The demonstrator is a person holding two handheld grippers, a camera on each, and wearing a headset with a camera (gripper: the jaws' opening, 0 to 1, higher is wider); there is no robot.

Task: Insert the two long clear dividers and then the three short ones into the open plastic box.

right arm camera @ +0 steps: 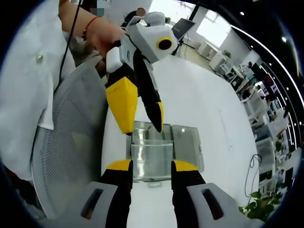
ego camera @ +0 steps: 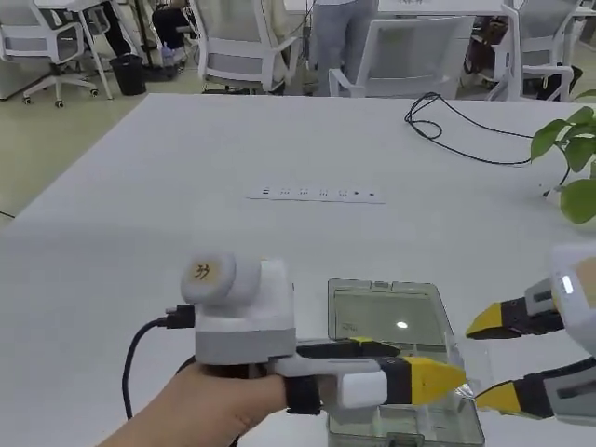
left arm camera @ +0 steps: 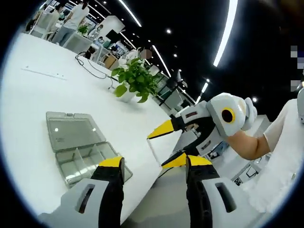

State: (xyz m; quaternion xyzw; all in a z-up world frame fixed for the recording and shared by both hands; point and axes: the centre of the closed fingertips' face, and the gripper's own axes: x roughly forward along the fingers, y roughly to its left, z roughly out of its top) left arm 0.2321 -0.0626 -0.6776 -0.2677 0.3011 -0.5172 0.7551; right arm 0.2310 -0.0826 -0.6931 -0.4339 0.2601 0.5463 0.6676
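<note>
The clear plastic box (ego camera: 410, 430) lies open at the table's near edge, its lid (ego camera: 386, 312) flat behind it. In the left gripper view the box (left arm camera: 88, 159) shows clear dividers standing in it. My left gripper (ego camera: 433, 365), held in a hand, points right over the box with its jaws open. My right gripper (ego camera: 486, 361) faces it from the right, also open, tips just past the box's right side. In the right gripper view the box (right arm camera: 152, 159) lies just beyond my right gripper (right arm camera: 153, 166), with the left gripper (right arm camera: 142, 130) above it. I make out nothing between either pair of jaws.
A flush socket strip (ego camera: 317, 194) sits mid-table, with a black cable (ego camera: 447, 121) and a potted plant (ego camera: 568, 158) at the far right. White chairs stand beyond the far edge. A grey mesh chair (right arm camera: 71, 142) is close to the near edge.
</note>
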